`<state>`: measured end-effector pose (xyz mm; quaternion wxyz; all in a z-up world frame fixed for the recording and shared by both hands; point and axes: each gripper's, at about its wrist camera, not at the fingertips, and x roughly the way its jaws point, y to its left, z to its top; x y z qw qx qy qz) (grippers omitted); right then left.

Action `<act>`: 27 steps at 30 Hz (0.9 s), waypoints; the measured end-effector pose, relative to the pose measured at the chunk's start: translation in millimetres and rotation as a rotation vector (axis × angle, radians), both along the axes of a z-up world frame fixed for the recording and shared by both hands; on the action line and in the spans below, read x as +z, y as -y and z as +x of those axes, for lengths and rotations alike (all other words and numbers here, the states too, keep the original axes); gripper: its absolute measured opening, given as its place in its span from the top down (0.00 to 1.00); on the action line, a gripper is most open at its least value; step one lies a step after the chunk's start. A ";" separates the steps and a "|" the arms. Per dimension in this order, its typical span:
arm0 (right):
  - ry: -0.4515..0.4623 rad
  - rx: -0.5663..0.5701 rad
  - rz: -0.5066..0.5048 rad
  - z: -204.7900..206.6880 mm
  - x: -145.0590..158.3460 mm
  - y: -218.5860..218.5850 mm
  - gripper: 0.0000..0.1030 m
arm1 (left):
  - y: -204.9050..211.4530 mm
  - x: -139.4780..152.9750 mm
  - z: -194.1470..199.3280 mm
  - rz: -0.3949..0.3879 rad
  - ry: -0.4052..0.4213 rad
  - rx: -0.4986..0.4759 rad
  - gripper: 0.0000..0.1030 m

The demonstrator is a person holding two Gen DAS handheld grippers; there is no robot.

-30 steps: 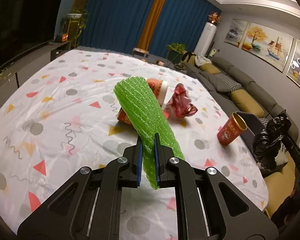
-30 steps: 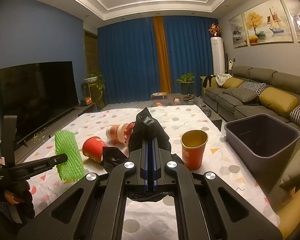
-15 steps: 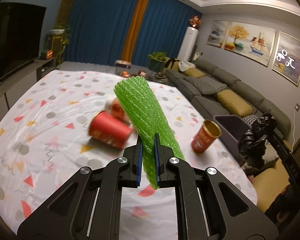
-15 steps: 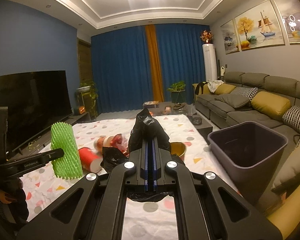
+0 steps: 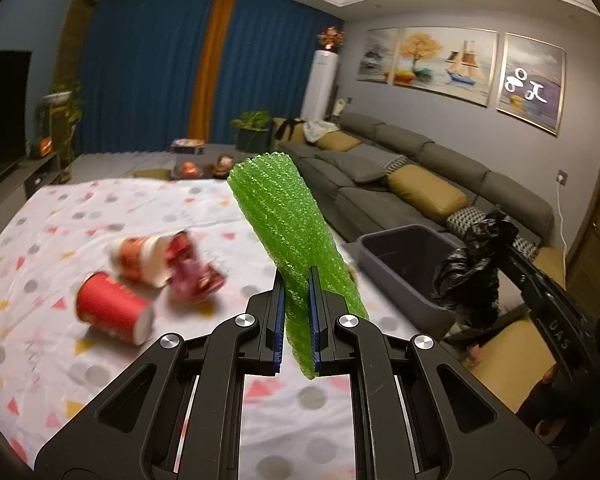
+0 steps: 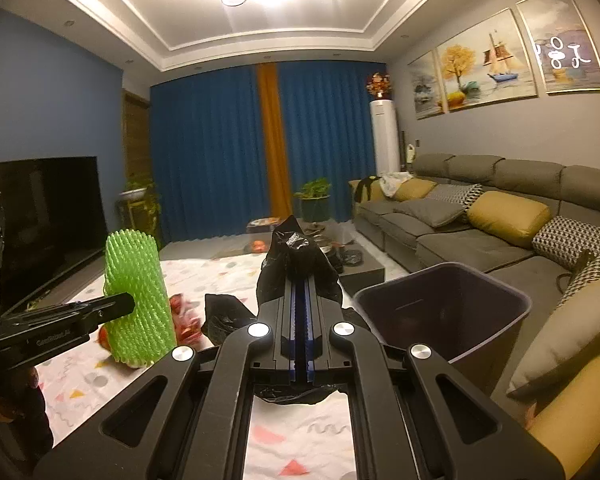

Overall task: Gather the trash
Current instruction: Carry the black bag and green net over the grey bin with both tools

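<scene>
The left gripper (image 5: 296, 316) is clamped on a green foam mesh sleeve (image 5: 288, 236), held above the patterned tablecloth (image 5: 60, 360). The right gripper (image 6: 300, 320) has its jaws pressed together on a crumpled black plastic bag (image 6: 296, 256). A dark grey plastic bin (image 6: 444, 312) stands at the right, beside the table's far edge; a red paper cup (image 5: 112, 312) lies on the cloth at left.

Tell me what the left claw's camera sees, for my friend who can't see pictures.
The left claw is shut on a green foam net sleeve, held up over a table with a white patterned cloth. A red paper cup lies on its side there, and to the right a dark grey plastic bin stands by a grey sofa.
</scene>
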<state>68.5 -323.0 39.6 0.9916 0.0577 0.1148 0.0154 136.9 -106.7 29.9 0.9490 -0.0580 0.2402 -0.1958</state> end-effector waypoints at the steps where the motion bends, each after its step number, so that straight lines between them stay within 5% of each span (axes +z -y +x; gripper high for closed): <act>1: 0.002 -0.008 0.001 1.1 0.1 3.0 0.96 | 6.2 2.0 0.4 0.000 0.003 -0.009 0.91; 13: 0.039 -0.166 0.046 12.6 8.3 76.8 0.96 | 103.6 34.1 12.5 -0.001 0.083 -0.165 0.91; 27: -0.039 -0.209 0.102 59.1 -6.4 122.2 0.96 | 186.7 2.8 71.7 0.032 0.038 -0.226 0.91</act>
